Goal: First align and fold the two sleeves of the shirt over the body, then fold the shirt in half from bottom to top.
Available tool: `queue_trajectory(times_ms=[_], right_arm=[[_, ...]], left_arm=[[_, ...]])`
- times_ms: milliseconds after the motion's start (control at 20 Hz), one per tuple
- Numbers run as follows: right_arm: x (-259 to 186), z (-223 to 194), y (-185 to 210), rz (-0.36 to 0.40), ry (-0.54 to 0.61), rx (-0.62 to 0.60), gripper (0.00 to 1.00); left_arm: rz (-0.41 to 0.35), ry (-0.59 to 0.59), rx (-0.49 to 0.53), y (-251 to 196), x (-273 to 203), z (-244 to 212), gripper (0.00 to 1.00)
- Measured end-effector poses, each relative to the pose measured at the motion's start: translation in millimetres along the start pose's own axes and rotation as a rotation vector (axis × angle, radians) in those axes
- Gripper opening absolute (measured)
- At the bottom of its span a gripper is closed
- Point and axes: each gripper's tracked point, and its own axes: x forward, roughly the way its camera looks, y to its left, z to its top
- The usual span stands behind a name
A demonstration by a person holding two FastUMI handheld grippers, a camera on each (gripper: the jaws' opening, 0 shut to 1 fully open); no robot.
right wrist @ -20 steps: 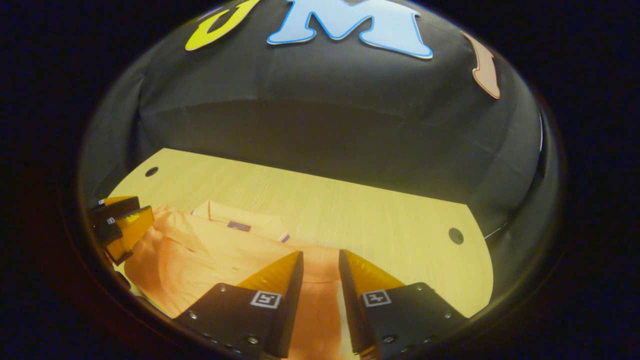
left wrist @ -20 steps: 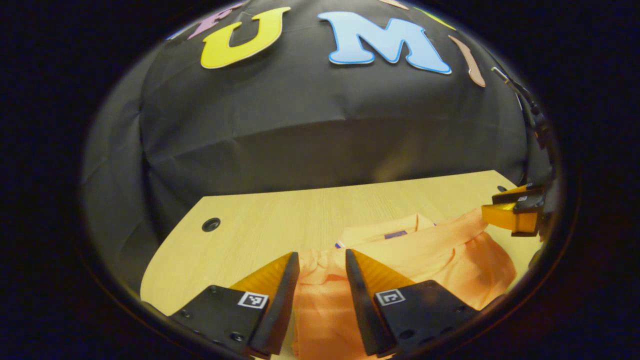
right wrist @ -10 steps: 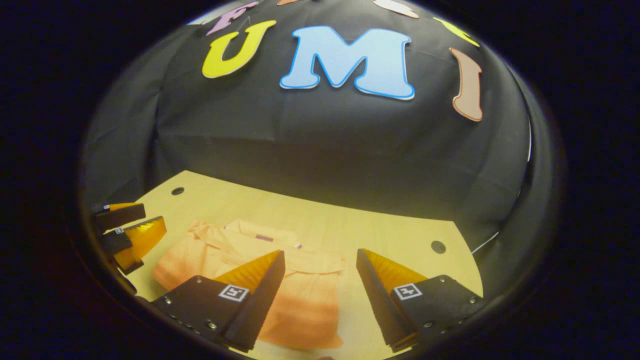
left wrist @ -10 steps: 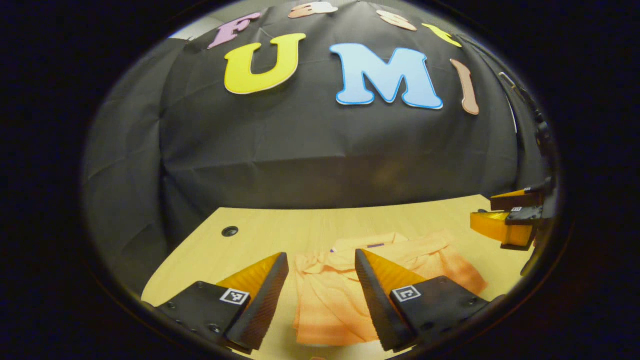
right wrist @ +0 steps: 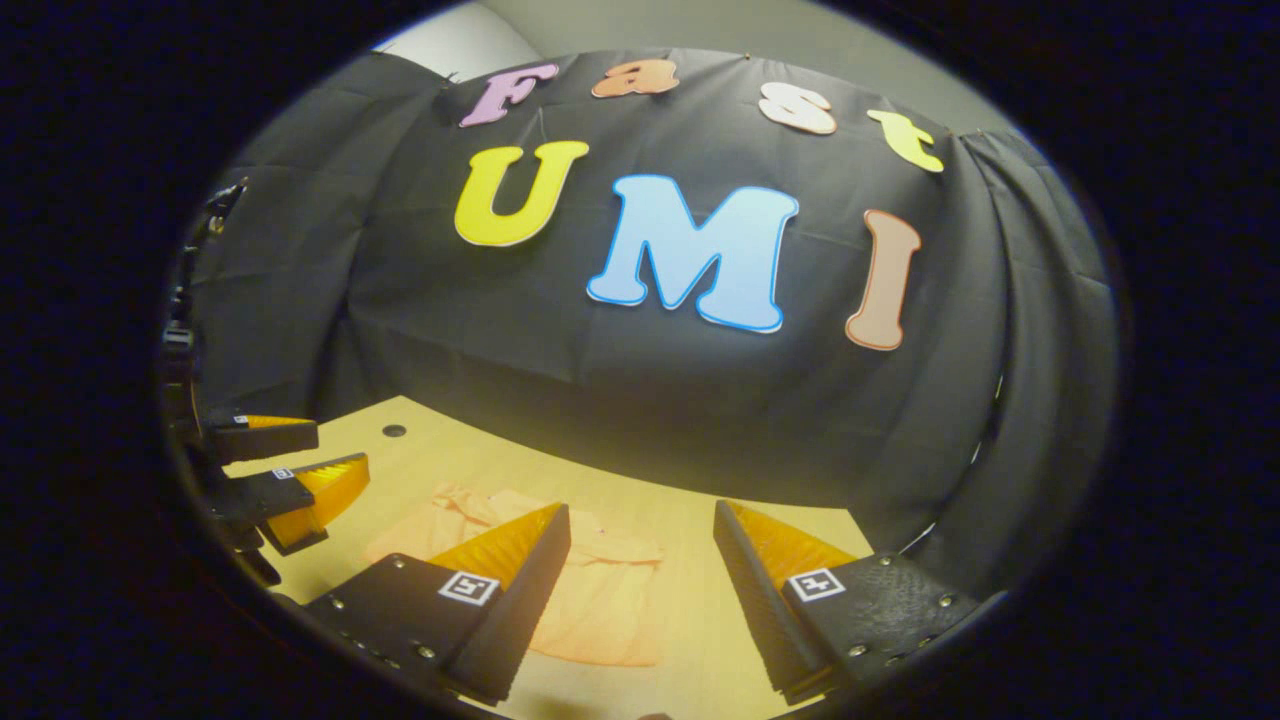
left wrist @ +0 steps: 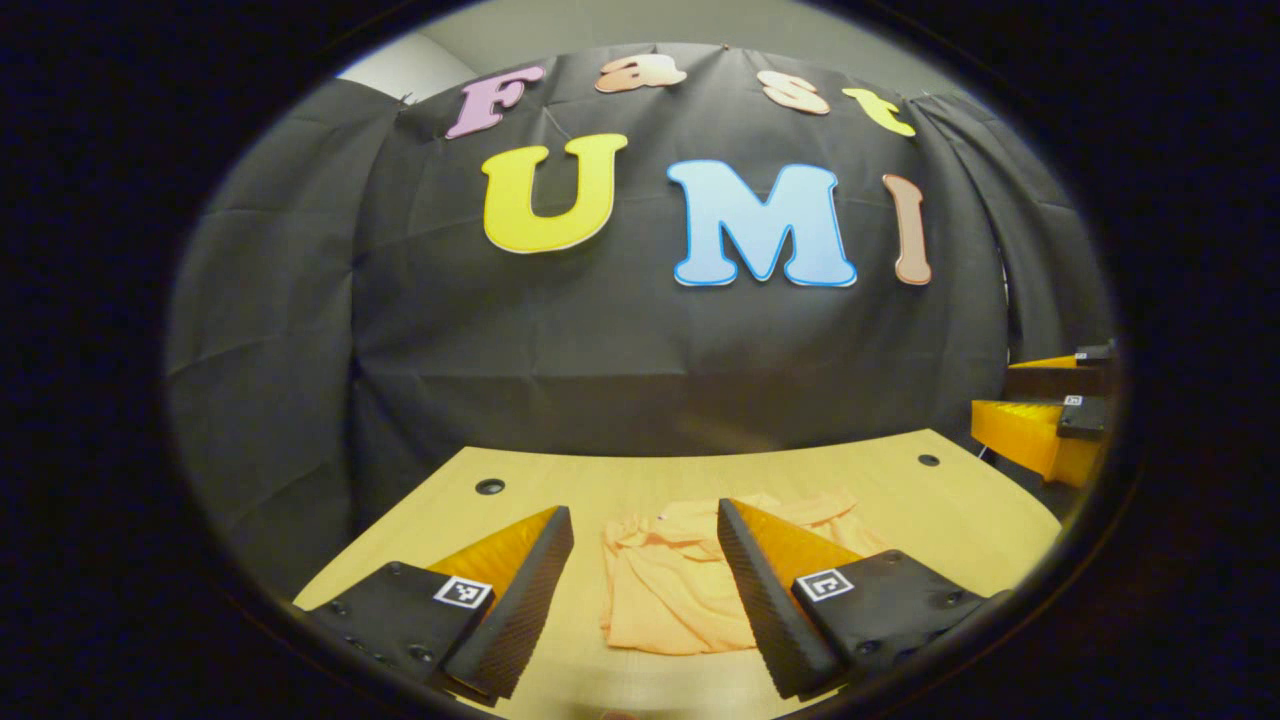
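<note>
Change since earlier: both grippers have lifted up and back from the orange shirt; a second ago their fingers sat low over the cloth and fairly close together, and now they hang above it with the shirt smaller and lower in each view.
Left gripper: jaws wide apart, nothing between them; it hovers above the table with the shirt showing in the gap.
Right gripper: jaws likewise spread, holding nothing; seen from the left gripper view it sits off at the right edge, clear of the cloth.
Shirt position: lying on the wooden table, toward its near middle, well apart from both grippers.
Progress: the shirt reads as a compact, roughly square bundle with no sleeve sticking out to either side, so the sleeve folds look done, and the bottom-to-top fold most likely too. With both jaws released and raised, I judge the task at or near its end; at most some tidying remains.
Shirt material: soft, thin orange fabric, rumpled along the far edge where the collar lies, smoother across the near panel, lower edge slightly uneven.
Table: pale wood-grain top with a rounded front edge and small dark round holes near its far corners.
Fingers: wedge-shaped, with ridged inner faces.
</note>
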Motion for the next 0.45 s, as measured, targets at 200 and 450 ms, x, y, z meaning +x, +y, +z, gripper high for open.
queue_trajectory(times_ms=[200,450], right_arm=[[-48.0,0.0,13.7,-0.025,-0.02,0.049,0.89],[-87.4,1.6,15.9,-0.066,-0.017,0.037,0.92]], left_arm=[[-0.013,-0.039,0.013,7.2,-34.4,10.9,0.97],[-0.032,-0.069,0.022,14.0,-68.3,17.9,0.92]])
